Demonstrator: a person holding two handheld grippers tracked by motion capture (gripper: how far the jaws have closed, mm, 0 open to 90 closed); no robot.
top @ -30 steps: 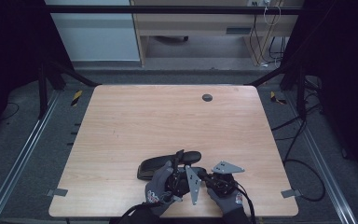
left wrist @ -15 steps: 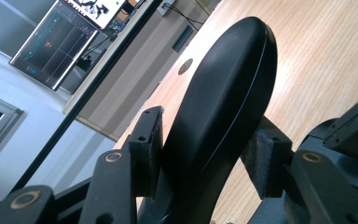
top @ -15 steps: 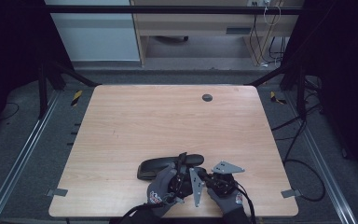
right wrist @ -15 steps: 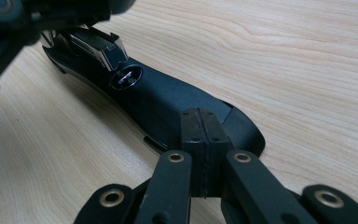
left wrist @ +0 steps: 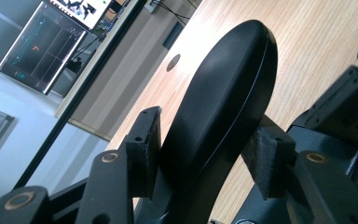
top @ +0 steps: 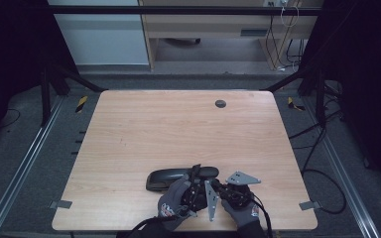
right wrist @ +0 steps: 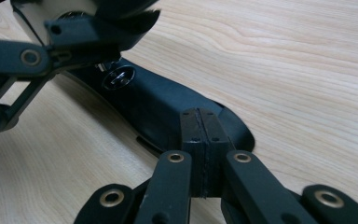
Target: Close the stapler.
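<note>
Down at the near edge of the light wooden table [top: 129, 139], both gloved hands sit close together, each with a black two-jaw gripper. The right gripper [right wrist: 204, 140] has its pads pressed flat together with nothing between them, tips resting right at the near end of the long black plastic case [right wrist: 158, 105], though whether they actually touch it is hard to say from this angle. The left gripper [left wrist: 205, 149] straddles that same case: the rounded shell runs up between its two pads, and its jaws have just been opening. The left pad looks just clear of the shell, and the right pad sits close against it, so no real clamp there. From above, the case [top: 166, 177] lies flat on the table just beyond the hands, near the front edge. Farther back there's a small round dark grommet [top: 220, 103] set in the tabletop near the far edge.
</note>
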